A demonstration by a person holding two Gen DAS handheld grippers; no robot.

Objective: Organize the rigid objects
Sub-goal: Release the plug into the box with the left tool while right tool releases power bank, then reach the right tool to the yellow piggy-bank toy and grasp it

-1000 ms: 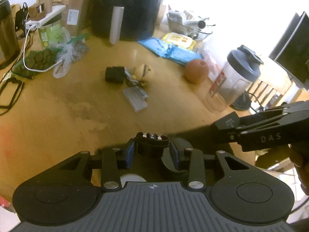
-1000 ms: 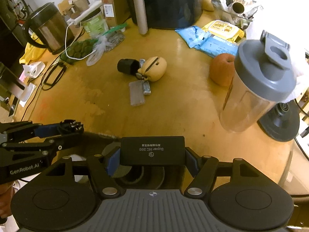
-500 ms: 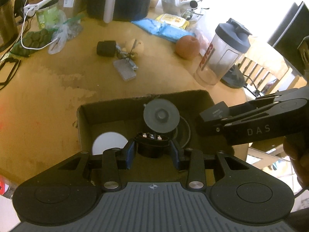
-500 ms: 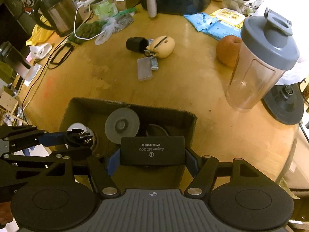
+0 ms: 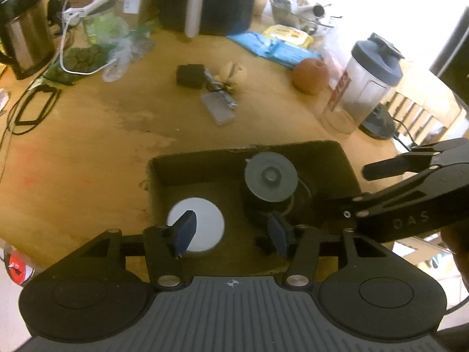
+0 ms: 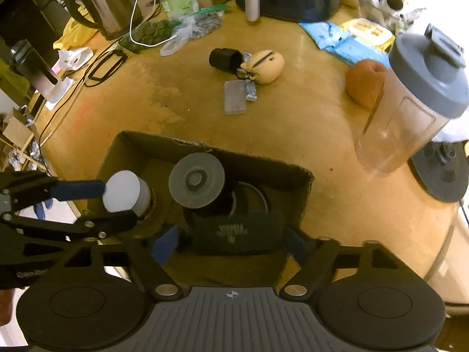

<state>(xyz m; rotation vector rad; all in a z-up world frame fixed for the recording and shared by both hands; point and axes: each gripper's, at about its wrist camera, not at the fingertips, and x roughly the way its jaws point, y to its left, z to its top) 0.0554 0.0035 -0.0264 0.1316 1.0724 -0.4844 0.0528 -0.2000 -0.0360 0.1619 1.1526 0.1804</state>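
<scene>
You are at the drop-off step: both hand-held grippers hang over the open cardboard box (image 6: 304,193) at the near edge of the counter (image 6: 293,135). The left hand-held gripper (image 5: 231,231) has its jaws opening with nothing between them; a white-capped jar (image 5: 195,223) stands upright in the box below it. The right hand-held gripper (image 6: 231,242) is also opening, and the flat black pack (image 6: 237,231) sits between its pads, which appear to have just let go; you cannot tell for certain whether the pack is resting on the box contents or is mid-fall. A black canister with a grey lid (image 6: 197,179) stands between jar and pack. The next move likely calls for lifting both hands straight up clear of the box walls, then reaching for what is left out on the counter: the small black cylinder (image 6: 225,58), the tan pouch (image 6: 268,63) and the clear flat case (image 6: 234,97), lying close together. The box floor is dark, its near wall is cut off by the gripper bodies, and the print on the pack is too blurred to read.
</scene>
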